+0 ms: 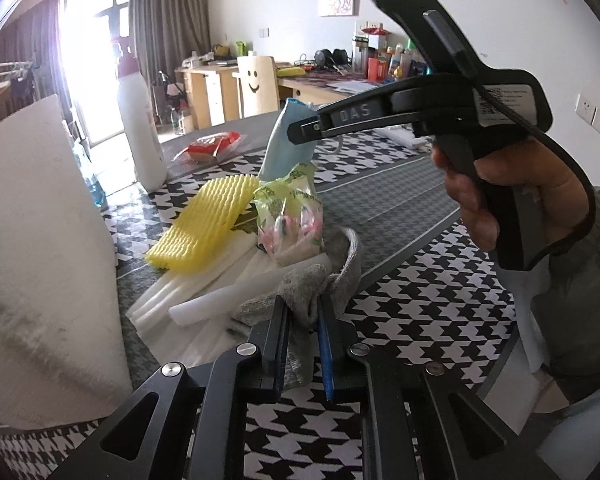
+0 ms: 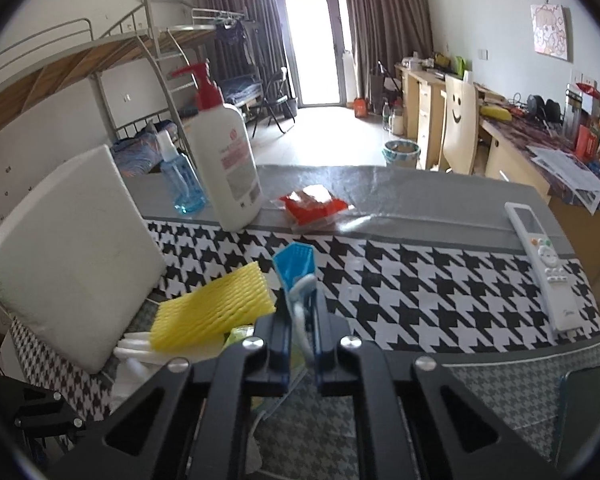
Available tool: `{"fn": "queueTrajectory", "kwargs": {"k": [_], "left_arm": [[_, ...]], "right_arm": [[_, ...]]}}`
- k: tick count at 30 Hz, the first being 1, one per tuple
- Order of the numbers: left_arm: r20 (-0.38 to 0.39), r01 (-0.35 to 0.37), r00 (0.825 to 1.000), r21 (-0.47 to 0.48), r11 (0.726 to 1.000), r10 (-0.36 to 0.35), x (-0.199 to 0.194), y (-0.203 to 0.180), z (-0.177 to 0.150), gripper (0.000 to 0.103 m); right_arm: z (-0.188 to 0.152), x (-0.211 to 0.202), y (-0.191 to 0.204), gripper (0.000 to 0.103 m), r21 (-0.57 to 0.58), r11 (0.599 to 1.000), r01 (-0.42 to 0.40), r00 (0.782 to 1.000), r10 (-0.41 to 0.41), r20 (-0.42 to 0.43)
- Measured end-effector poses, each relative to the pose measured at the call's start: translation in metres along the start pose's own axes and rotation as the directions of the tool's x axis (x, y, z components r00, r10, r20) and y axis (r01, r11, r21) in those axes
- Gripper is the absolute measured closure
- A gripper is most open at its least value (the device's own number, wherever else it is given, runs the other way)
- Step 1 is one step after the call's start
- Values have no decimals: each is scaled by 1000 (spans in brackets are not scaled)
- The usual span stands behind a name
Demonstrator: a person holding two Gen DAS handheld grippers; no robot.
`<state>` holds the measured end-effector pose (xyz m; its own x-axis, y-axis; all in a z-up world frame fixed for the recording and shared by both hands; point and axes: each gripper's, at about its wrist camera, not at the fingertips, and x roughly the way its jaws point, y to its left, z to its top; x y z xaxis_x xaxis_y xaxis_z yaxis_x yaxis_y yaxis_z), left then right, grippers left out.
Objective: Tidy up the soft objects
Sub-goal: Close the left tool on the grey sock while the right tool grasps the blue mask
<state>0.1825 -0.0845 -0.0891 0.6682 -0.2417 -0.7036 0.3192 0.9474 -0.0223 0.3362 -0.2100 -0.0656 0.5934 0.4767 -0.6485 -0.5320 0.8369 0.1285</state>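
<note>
My left gripper is clenched on the grey sock: a fold of it sits pinched between the two pads, right at my fingertips, and the rest of the sock trails forward and a little to the right onto the table. Its free end loops round toward the pile, so the sock's length runs away from me along the line the gripper points.

My right gripper is clenched too, grasping the blue face mask. In the right wrist view the mask stands up out of the jaws, its long axis near upright and pointing away from me, with a white ear loop caught between the pads. In the left wrist view the same mask hangs from the tip of that gripper, lifted clear above the heap.

Just past my left fingertips lie the white foam strips, then the green-printed plastic bag and the yellow foam net leaning on them. To the left of those stands the white foam slab, upright. Farther back are the lotion pump bottle and a red packet.

I judge that both held pieces must go somewhere clear of this heap; the sock is the left hand's, the mask the right's.
</note>
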Motion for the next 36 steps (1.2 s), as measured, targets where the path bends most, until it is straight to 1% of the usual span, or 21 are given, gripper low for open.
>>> {"fn": "queueTrajectory", "kwargs": {"k": [5, 11, 18, 19, 20, 23, 24, 30, 32, 33, 34, 35, 36], "left_arm": [[34, 5, 999, -3, 1000, -4, -19, -1, -2, 89], [65, -7, 998, -10, 1000, 8, -34, 0, -3, 89], [101, 2, 995, -24, 1000, 0, -57, 3, -7, 89], [108, 2, 994, -26, 1000, 1, -61, 4, -7, 92], [118, -1, 993, -28, 1000, 4, -65, 5, -8, 94], [132, -16, 991, -23, 1000, 19, -72, 5, -7, 95], [135, -20, 991, -24, 1000, 23, -74, 5, -7, 98], [103, -7, 995, -7, 1000, 8, -68, 0, -14, 98], [84, -1, 996, -5, 1000, 1, -61, 0, -17, 93], [71, -5, 997, -7, 1000, 6, -57, -1, -17, 83], [61, -10, 998, -5, 1000, 11, -54, -2, -18, 70], [54, -15, 998, -6, 1000, 16, -50, -2, -19, 63], [49, -23, 999, -5, 1000, 23, -48, -3, -20, 49]], "right_arm": [[0, -21, -2, 92, 7, 1000, 23, 999, -23, 40], [-1, -40, 1, 92, -3, 998, 56, 996, -56, 65], [-3, -59, 0, 92, 5, 996, 86, 991, -86, 98], [-3, -62, -2, 92, 11, 996, 89, 991, -89, 103], [-3, -63, -4, 92, 16, 996, 87, 990, -88, 107], [-5, -67, -6, 93, 34, 995, 93, 989, -97, 112], [-5, -69, -8, 93, 38, 995, 91, 989, -95, 114], [-6, -89, -9, 93, 44, 995, 93, 983, -99, 156], [-5, -96, -10, 93, 46, 995, 92, 980, -98, 170], [-5, -99, -10, 93, 45, 994, 95, 979, -102, 177], [-5, -101, -10, 93, 45, 994, 97, 978, -104, 183], [-4, -105, -8, 93, 46, 995, 92, 976, -99, 192], [-4, -108, -7, 93, 44, 995, 89, 975, -96, 198]]}}
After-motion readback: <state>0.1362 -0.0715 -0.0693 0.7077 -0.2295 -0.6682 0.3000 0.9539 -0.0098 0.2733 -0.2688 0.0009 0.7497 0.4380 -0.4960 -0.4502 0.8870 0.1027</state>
